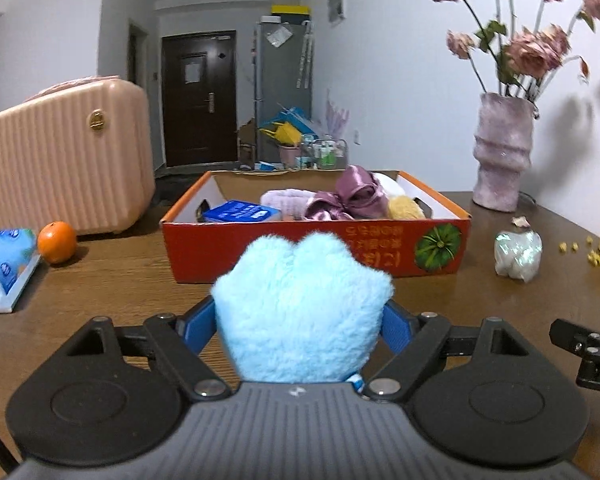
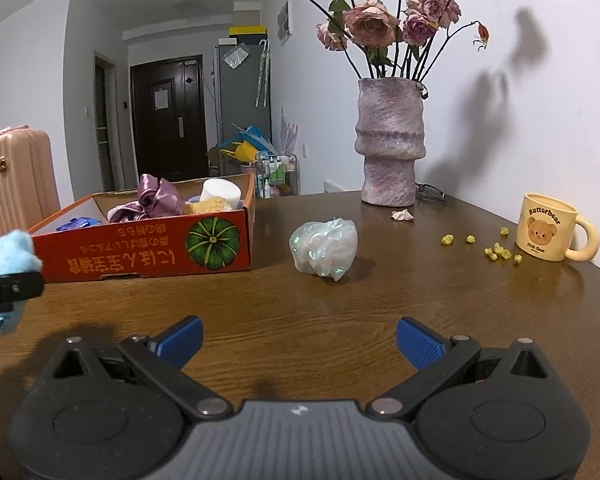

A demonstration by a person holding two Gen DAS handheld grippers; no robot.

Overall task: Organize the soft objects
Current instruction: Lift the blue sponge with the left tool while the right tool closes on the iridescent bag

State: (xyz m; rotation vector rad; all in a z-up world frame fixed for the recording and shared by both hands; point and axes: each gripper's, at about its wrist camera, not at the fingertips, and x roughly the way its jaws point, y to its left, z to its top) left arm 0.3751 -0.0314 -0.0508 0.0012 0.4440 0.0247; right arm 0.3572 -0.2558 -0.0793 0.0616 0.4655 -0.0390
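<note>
Table: brown wood table (image 1: 112, 280), crowded.
Left gripper (image 1: 300, 320): my jaws clamp the blue plush paw (image 1: 302, 308), just short of the orange box (image 1: 316, 248); lift over the wall, then release.
Right gripper (image 2: 299, 338): jaws apart, empty.

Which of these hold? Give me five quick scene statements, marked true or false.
1. The left gripper is clamped on the blue plush. True.
2. The right gripper holds the iridescent bag. False: its jaws are open and empty; the bag lies on the table.
3. The box already has soft items in it. True.
4. The mug is inside the box. False: it stands on the table, by the wall.
5. The orange is on the table outside the box. True.
</note>
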